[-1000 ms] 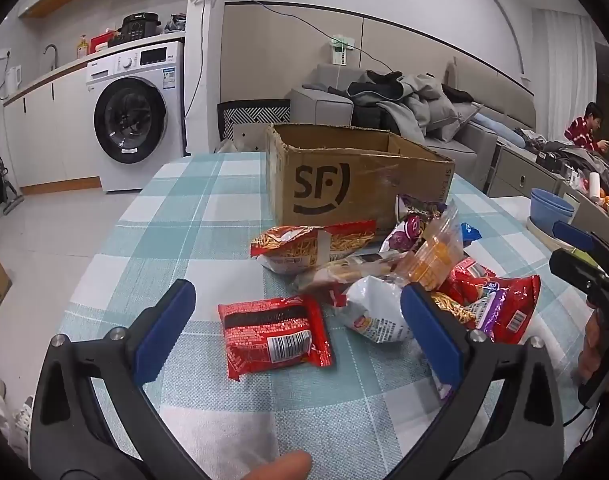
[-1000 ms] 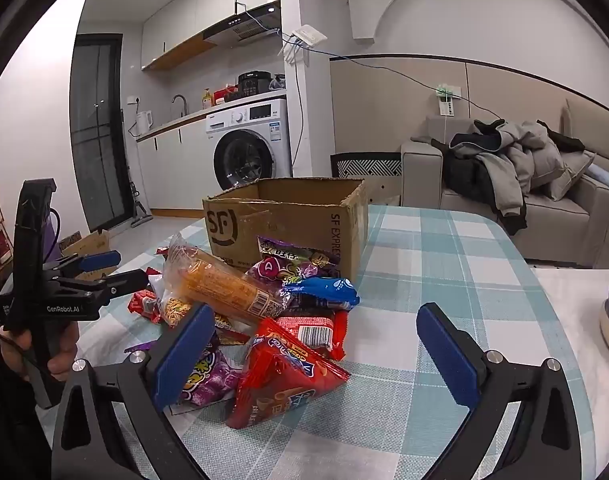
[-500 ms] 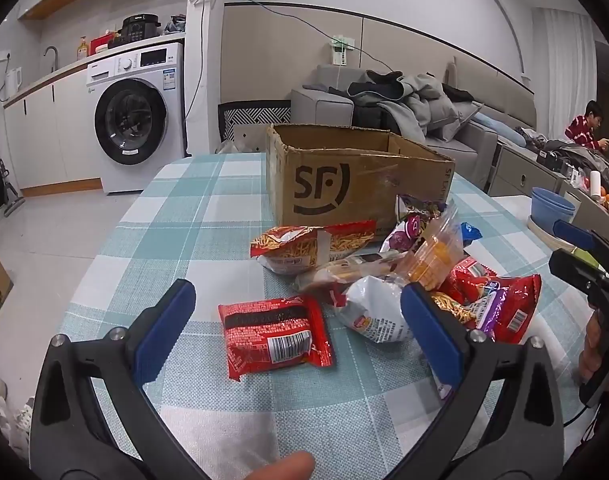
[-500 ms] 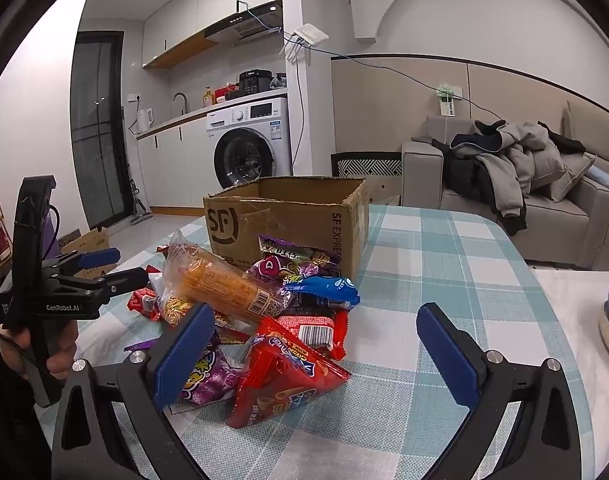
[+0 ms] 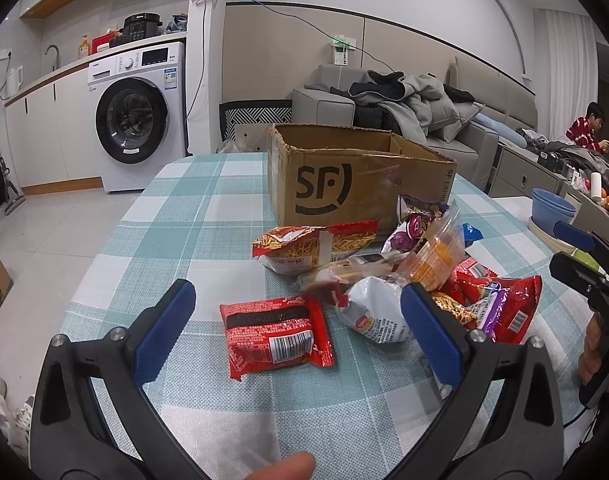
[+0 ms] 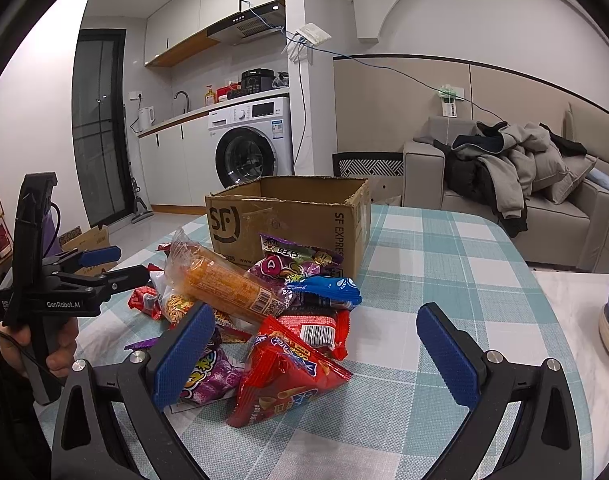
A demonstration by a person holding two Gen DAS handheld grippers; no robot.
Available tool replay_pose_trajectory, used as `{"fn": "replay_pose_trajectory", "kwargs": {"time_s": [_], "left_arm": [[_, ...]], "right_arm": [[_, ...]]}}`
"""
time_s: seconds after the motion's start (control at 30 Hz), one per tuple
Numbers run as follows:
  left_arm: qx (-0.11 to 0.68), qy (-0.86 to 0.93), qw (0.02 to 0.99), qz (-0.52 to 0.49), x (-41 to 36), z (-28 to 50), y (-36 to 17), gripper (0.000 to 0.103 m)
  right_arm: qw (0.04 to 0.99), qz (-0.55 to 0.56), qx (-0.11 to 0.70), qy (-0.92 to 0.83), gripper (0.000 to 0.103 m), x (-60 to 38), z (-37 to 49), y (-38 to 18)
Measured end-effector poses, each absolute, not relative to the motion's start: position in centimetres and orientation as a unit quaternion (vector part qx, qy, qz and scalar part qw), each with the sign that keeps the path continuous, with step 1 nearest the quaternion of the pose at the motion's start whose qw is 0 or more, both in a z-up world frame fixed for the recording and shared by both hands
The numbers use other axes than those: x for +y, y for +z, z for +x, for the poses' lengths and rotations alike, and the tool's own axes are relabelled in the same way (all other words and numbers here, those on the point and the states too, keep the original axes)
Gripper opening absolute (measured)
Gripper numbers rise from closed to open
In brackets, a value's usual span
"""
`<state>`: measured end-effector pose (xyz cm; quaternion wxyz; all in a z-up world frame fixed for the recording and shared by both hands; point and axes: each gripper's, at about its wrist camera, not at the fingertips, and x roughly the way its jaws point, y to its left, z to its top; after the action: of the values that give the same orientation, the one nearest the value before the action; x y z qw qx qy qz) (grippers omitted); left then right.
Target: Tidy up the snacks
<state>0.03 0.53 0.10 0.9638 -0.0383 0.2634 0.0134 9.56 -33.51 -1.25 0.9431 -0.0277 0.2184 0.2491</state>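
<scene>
Table: round top under a teal-and-white checked cloth point(image 5: 192, 216), beneath both claws.
Box: brown corrugated cardboard carton printed "SF" point(image 5: 356, 184), top open, standing upright ahead of both claws, beyond the snacks.
Snack pile: mixed packets heaped against the carton's near face, between the two claws.
Red crisp bag: glossy red foil pouch point(image 6: 284, 376), lying between the right claw's fingers, not touched.
Orange roll: clear-wrapped orange stick snack point(image 6: 224, 284), tilted on top of the pile.
Red noodle packet: flat red wrapper with barcode point(image 5: 276, 336), apart from the pile, between the left claw's fingers.
Left gripper point(image 5: 296, 332): released, fingers wide, holding nothing.
Right gripper point(image 6: 316, 356): released, fingers wide, holding nothing.
</scene>
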Motion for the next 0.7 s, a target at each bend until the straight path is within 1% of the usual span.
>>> {"fn": "replay_pose_trajectory", "kwargs": {"time_s": [0.7], "left_arm": [[0.264,0.013,0.964,-0.038,0.64,0.07,0.11,0.102]], "right_arm": [[0.943,-0.030,0.218,0.249,0.103,-33.28,9.61,-1.22]]}}
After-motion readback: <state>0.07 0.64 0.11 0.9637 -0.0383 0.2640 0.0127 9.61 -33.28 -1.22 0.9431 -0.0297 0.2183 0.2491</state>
